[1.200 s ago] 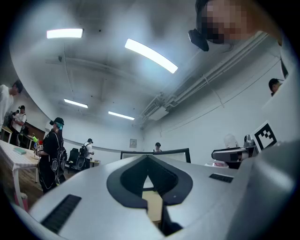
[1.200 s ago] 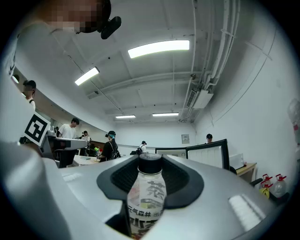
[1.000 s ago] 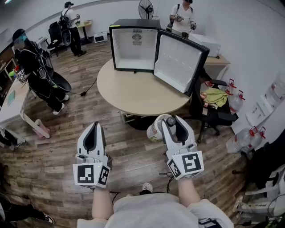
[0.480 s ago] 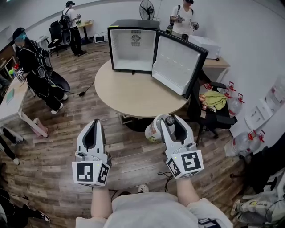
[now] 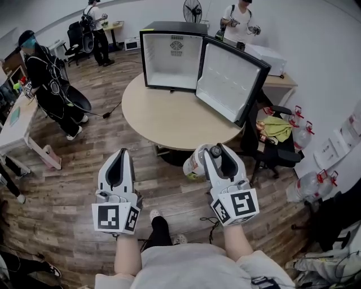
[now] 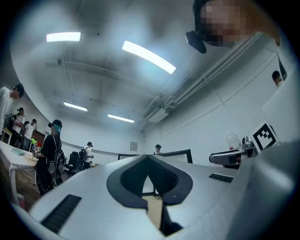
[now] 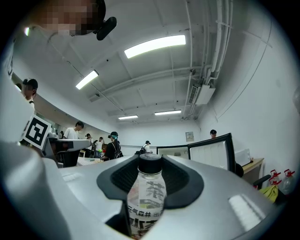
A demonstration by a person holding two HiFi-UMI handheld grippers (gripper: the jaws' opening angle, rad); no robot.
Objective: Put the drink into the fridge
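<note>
We look down on a person's forearms, each hand holding a grey two-jaw gripper over a wooden floor [image 5: 67, 186]. The right gripper [image 5: 221, 153] is clamped on a drink bottle [image 5: 194, 163]; its jaws press on both sides of the bottle just below its black cap. In the right gripper view we see the bottle standing upright between the jaws, with a clear neck and a white label printed with dark characters. The left gripper [image 5: 120, 153] has its jaws together at the tips, and we see nothing held between them.

Ahead of both grippers stands a round, light-coloured table [image 5: 169, 121]. A black mini fridge [image 5: 172, 53] sits at its far edge. The fridge door [image 5: 231, 79] is swung wide open to the right, so the pale interior faces us. The bottle is well apart from the fridge, on the near side of the table and not over it.

Around the room we see a person in dark clothes [image 5: 48, 73] at the left, beside a white desk [image 5: 14, 132]. Two more people stand by the far wall, and a fan [image 5: 192, 10] stands behind the fridge. To the right of the table is a black chair with a green cloth [image 5: 276, 125] on it, and water jugs [image 5: 304, 186] stand near the wall.
</note>
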